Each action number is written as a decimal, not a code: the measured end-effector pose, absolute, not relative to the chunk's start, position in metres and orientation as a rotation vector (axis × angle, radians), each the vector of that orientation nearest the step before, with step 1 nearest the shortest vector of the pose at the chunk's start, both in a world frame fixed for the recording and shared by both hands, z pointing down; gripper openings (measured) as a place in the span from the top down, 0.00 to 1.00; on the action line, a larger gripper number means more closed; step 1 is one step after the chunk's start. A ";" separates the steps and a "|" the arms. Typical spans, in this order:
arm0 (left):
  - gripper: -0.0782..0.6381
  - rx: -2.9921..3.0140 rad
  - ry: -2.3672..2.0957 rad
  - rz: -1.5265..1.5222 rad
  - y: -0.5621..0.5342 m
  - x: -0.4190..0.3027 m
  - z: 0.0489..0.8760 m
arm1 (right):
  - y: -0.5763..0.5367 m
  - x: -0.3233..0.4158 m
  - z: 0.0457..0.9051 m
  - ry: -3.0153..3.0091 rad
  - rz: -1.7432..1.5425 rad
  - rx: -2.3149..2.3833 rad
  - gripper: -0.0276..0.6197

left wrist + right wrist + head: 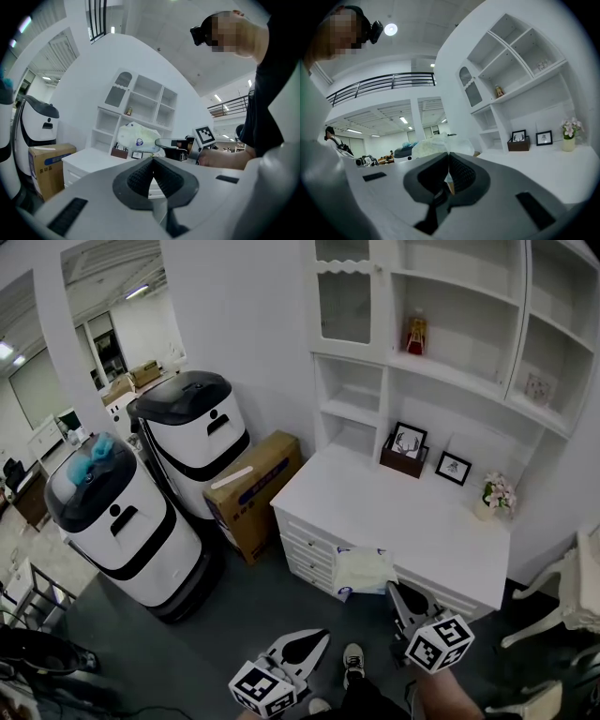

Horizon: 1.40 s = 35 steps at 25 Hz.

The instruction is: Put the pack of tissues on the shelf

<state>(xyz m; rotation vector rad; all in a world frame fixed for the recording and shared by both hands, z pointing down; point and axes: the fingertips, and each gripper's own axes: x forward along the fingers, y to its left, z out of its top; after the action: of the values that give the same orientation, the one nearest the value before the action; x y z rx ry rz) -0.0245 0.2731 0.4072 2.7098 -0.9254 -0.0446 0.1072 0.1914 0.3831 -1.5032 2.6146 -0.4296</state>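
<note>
The pack of tissues [364,570] is a pale, soft plastic pack with a blue mark. It hangs in the air in front of the white desk [403,521], near the drawers. My right gripper [397,594] is shut on its near edge; the right gripper view shows the pack [436,146] bulging just past the closed jaws. In the left gripper view the pack [137,138] and the right gripper [164,142] appear ahead. My left gripper [315,641] sits lower left of the pack, shut with nothing in it. The white shelf unit [459,352] rises above the desk.
Two picture frames [409,444] and a small flower pot [493,497] stand at the back of the desk. A red figure [416,334] sits on an upper shelf. A cardboard box [253,487] and two white-and-black machines [192,442] stand left. A white chair [572,596] is at the right.
</note>
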 end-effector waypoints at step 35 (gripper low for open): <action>0.88 2.592 -1.090 -0.041 0.074 0.015 0.428 | -0.026 0.145 0.410 2.718 -0.518 -1.383 0.95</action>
<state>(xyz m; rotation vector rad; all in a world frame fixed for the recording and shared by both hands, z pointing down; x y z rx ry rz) 0.0153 0.0740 0.4278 2.5921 -1.0903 -0.0411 0.1455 -0.0261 0.4099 -1.3825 2.7179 -0.5178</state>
